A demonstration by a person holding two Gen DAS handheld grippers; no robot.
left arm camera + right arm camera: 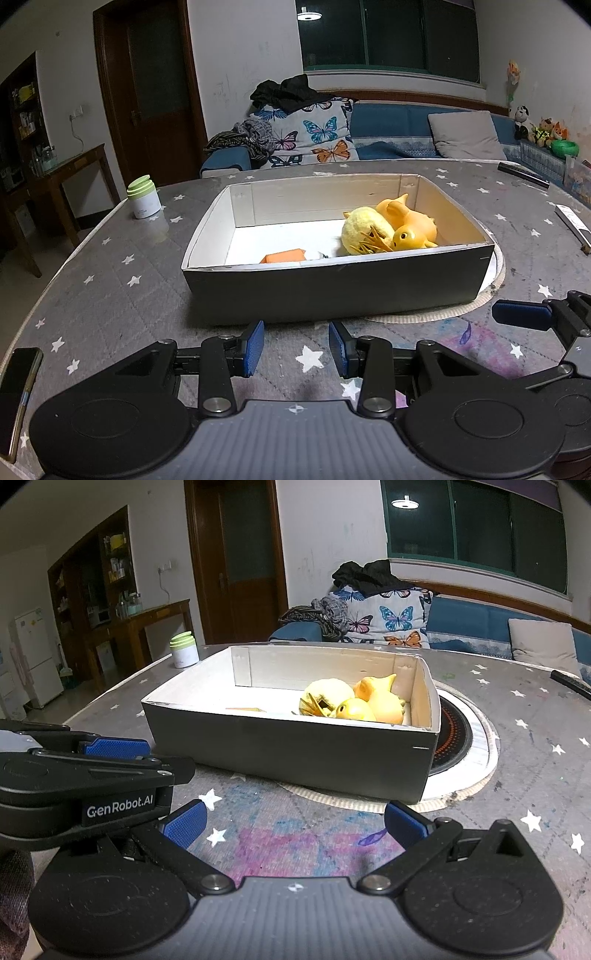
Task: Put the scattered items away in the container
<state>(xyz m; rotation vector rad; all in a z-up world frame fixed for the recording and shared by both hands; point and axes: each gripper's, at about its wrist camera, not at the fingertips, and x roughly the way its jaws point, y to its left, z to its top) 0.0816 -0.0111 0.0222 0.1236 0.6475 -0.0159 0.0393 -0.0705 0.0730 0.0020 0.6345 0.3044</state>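
Both grippers are just hanging low over the starry tablecloth [110, 295] in front of the box [332, 291], holding nothing. The left gripper [296, 349] has its fingers a bit apart, and the right gripper [293, 821] is spread wide. In the box's right end sit a fuzzy yellow plush [360, 229] and an orange rubber duck [410, 225], touching each other, with an orange block [282, 256] by the near wall.

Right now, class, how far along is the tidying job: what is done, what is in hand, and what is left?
Done: the yellow plush toy, the rubber duck and an orange packet lie inside the box. In hand: nothing; the left gripper and right gripper hang before the box, jaws open and empty. Possibly left: the green-lidded jar and the phone sit on the table.
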